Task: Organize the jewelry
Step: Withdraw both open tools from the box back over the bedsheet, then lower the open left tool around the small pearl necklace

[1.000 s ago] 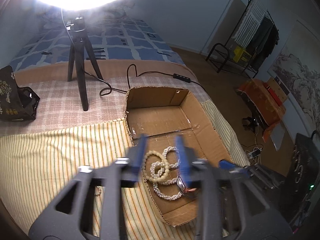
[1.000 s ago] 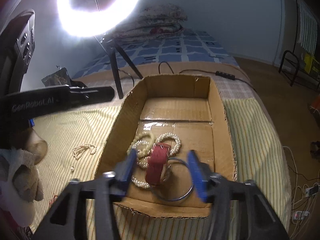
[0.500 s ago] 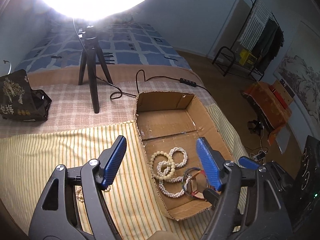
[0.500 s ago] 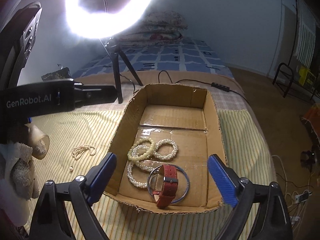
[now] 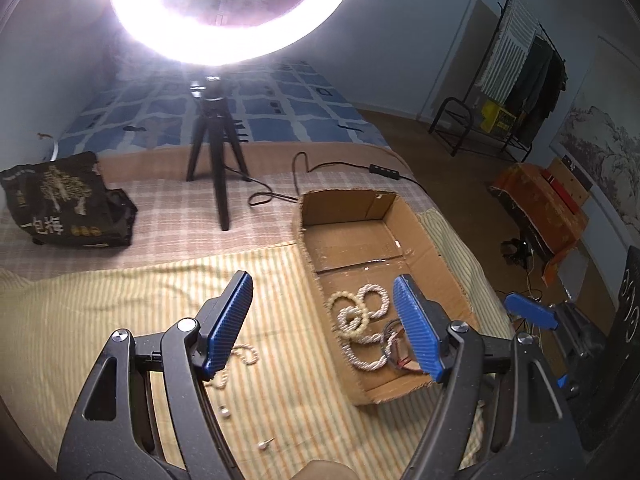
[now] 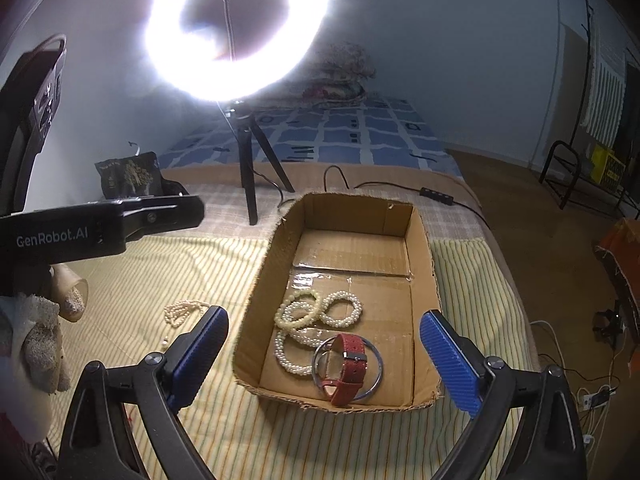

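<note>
We are in a home bedroom: ahead of the tongs a bed stretches away under a striped yellow cloth and a blue patterned quilt, with folded bedding piled at its far end. Off to the right stands a rack of hanging clothes (dark garments, mostly), and a ring light on a tripod glares straight ahead.

Right gripper hangs wide open over the near end of the cardboard box, which holds pearl bracelets, a red watch across a metal bangle, with a loose pearl strand on the striped cloth outside.
</note>
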{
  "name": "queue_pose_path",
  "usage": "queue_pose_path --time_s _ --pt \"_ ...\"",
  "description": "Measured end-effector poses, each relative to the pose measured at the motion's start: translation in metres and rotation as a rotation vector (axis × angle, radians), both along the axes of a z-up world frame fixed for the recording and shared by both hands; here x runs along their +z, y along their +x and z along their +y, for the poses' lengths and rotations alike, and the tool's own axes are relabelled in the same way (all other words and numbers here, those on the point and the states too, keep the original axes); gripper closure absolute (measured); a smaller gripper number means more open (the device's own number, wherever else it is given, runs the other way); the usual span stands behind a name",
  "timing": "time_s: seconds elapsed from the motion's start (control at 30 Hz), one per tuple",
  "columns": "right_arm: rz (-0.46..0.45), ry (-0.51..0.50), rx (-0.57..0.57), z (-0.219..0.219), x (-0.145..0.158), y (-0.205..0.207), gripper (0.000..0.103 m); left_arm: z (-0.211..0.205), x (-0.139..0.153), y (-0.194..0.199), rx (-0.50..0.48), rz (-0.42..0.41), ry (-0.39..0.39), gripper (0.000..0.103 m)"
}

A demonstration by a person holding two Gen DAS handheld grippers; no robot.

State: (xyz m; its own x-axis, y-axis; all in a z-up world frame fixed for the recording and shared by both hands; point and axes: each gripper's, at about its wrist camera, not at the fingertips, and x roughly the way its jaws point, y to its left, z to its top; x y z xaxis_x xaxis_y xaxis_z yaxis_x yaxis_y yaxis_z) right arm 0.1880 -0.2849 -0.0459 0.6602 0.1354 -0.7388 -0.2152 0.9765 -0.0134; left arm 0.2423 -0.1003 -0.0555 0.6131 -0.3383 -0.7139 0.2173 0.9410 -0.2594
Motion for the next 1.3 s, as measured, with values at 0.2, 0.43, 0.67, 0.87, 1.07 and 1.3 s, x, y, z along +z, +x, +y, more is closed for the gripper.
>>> queue_pose_path --time_s 0.2,0.43,0.67,0.87,1.07,1.3 --pt "-0.01 0.003 0.013 0.01 0.01 -0.007 0.005 0.034 0.006 -0.013 0.038 0.0 0.008 0.028" --pt "-0.021 0.004 0.038 0.028 0.018 -0.011 0.005 0.075 0.015 -0.028 0.08 -0.021 0.02 0.028" --pt "-0.008 0.026 0.071 0.049 0.014 -0.012 0.005 0.104 0.011 -0.038 0.106 -0.009 0.033 0.028" --pt "0.022 0.031 0.133 0.07 0.003 -0.023 0.006 0.124 -0.002 -0.041 0.108 0.023 0.034 0.028" --pt "0.08 0.037 0.21 0.096 -0.018 -0.04 0.016 0.128 -0.024 -0.035 0.066 0.087 0.008 0.028" --pt "0.167 0.011 0.251 0.117 -0.058 -0.05 0.024 0.118 -0.056 -0.021 0.006 0.175 0.002 0.028"
